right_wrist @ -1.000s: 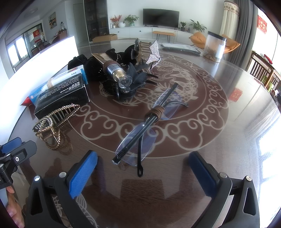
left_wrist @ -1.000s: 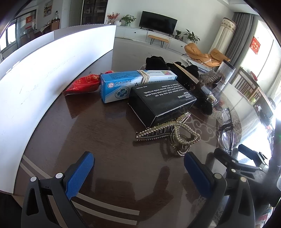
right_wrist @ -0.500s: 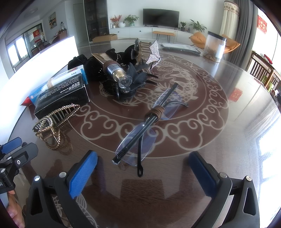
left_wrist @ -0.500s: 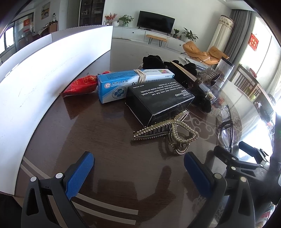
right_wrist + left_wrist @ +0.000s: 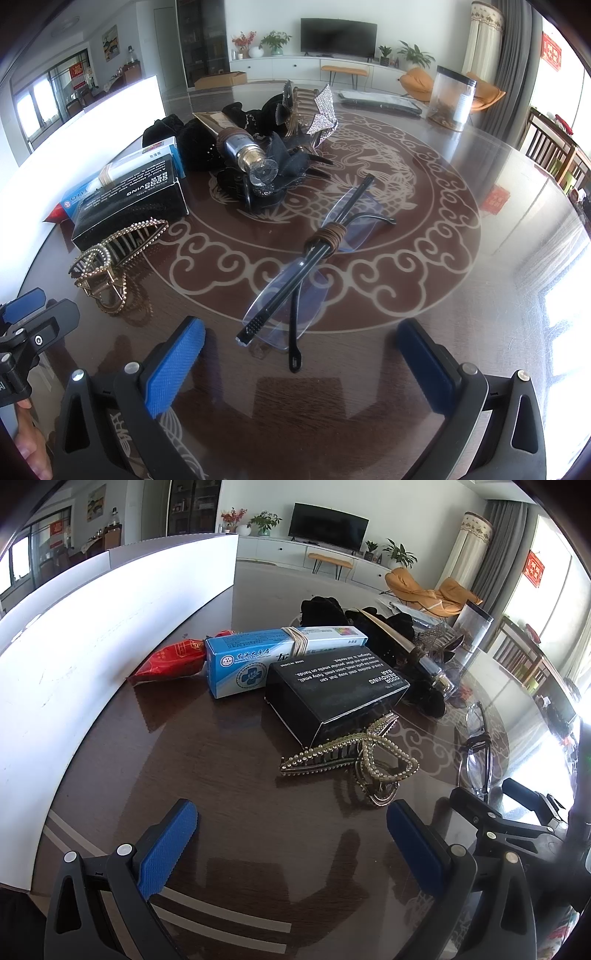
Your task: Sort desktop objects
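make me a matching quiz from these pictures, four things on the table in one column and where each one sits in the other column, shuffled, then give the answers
Things:
1. black box
2. pearl hair clip
3. glasses
4. red packet

Places:
A. beside the white board, at the far end of the blue box
B. just ahead of the right claw, on the table's pattern
C. alongside the blue box, on its near side
D. against the black box's near corner, ahead of the left claw

Pairs: 1-C, 2-D, 3-B, 4-A
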